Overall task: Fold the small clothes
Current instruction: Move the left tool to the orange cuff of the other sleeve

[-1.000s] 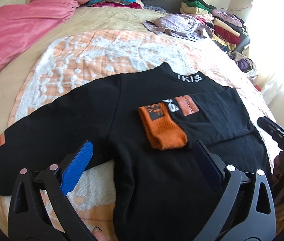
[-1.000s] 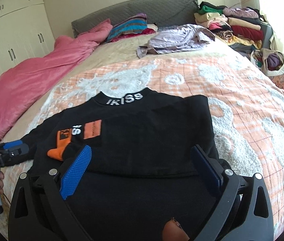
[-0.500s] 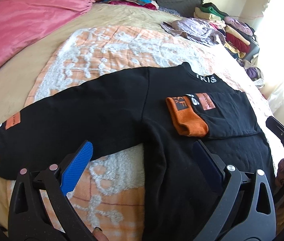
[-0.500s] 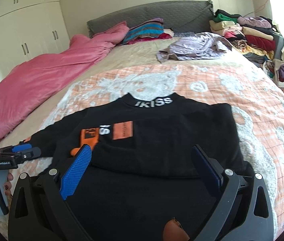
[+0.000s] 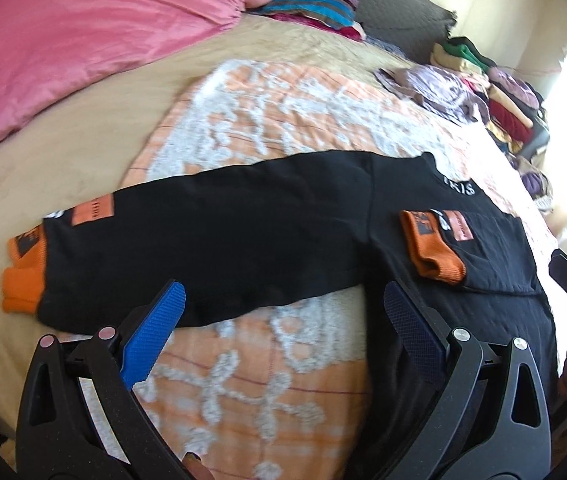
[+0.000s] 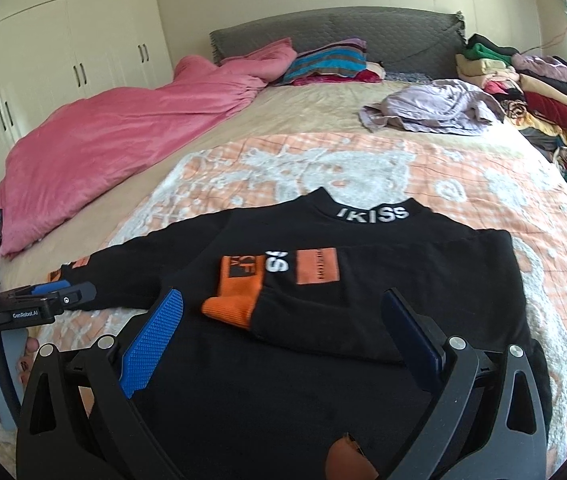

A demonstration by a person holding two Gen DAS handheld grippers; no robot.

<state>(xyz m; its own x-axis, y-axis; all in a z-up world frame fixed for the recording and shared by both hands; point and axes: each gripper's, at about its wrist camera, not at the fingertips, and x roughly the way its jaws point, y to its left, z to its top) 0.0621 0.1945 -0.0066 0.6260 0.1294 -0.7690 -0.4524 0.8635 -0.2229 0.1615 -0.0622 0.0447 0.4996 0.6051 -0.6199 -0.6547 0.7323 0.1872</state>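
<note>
Left tool hangs spread wide with nothing between its blue pads, and the black sweatshirt lies flat on the bed's orange-and-white blanket right ahead of it. One long sleeve stretches out straight in front of the tool's left finger, its orange cuff lying out past that finger's side. Over on the other side, the right tool is also gaping wide and empty, poised just above the sweatshirt's body. Ahead of it, the second sleeve is folded across the chest, and beyond sits the lettered collar.
</note>
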